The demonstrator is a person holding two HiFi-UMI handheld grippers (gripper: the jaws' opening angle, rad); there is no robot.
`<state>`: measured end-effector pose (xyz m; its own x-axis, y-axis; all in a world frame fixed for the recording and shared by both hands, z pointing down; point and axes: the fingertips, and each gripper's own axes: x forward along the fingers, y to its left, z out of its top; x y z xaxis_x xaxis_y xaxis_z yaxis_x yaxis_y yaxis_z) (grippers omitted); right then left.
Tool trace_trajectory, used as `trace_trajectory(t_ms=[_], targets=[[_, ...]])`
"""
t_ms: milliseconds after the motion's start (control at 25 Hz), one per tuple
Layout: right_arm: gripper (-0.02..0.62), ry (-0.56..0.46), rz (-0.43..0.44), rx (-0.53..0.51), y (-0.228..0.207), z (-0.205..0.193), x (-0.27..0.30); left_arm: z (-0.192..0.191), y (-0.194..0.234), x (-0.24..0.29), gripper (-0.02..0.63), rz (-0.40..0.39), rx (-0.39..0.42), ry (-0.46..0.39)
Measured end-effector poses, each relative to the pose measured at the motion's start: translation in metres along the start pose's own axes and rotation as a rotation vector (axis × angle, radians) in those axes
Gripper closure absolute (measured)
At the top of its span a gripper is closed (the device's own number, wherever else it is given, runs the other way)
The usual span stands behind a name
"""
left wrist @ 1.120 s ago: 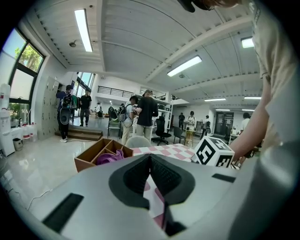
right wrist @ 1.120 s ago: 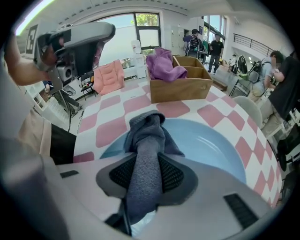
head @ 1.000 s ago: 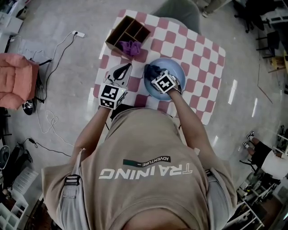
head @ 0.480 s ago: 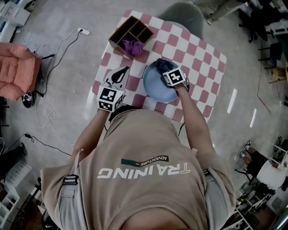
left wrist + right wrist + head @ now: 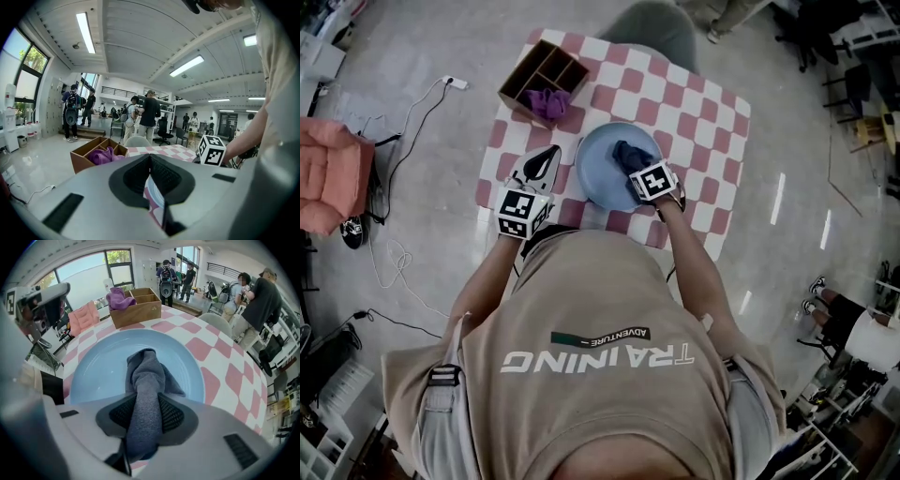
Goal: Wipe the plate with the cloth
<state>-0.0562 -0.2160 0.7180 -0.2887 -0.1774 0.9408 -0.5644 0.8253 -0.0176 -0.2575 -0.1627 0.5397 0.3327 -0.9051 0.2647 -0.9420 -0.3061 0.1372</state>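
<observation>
While the right gripper (image 5: 143, 403) pinches the grey cloth (image 5: 144, 373), its long axis running straight out from the jaws onto the middle of the blue plate (image 5: 93, 369), the left gripper (image 5: 150, 160) has its jaws pressed together, empty.

We have swept the cloth (image 5: 632, 155) across the blue plate (image 5: 598, 178), from its 10 o'clock edge round by 12 o'clock and back to just off the middle. Our right gripper (image 5: 639, 167) has drawn toward the plate's 4 o'clock rim, its wrist rolled a little.
</observation>
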Motion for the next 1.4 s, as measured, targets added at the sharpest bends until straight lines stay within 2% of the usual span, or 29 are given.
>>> trace_trajectory(t_ms=[280, 440, 680, 840, 1000, 1200, 1400], targets=[[0.460, -0.027, 0.058, -0.011, 0.033, -0.014, -0.009, 0.000, -0.019, 0.017, 0.591, -0.042, 0.007, 0.014], [0.460, -0.110, 0.130, -0.022, 0.052, 0.004, -0.026, -0.003, -0.020, 0.020, 0.591, -0.040, 0.009, 0.024], [0.460, -0.202, 0.252, -0.200, 0.098, 0.052, -0.033, -0.002, -0.011, 0.016, 0.591, -0.017, -0.003, 0.019], [0.460, -0.209, 0.312, -0.344, 0.129, 0.074, -0.024, -0.003, -0.001, 0.011, 0.591, 0.000, -0.007, 0.020], [0.460, -0.161, 0.322, -0.455, 0.143, 0.080, -0.015, -0.005, 0.013, 0.008, 0.591, 0.027, -0.022, 0.015], [0.460, -0.121, 0.310, -0.494, 0.141, 0.087, -0.002, -0.010, 0.020, 0.005, 0.591, 0.038, -0.026, 0.022], [0.460, -0.121, 0.248, -0.493, 0.117, 0.111, 0.008, -0.013, 0.019, 0.006, 0.591, 0.025, -0.022, 0.030]])
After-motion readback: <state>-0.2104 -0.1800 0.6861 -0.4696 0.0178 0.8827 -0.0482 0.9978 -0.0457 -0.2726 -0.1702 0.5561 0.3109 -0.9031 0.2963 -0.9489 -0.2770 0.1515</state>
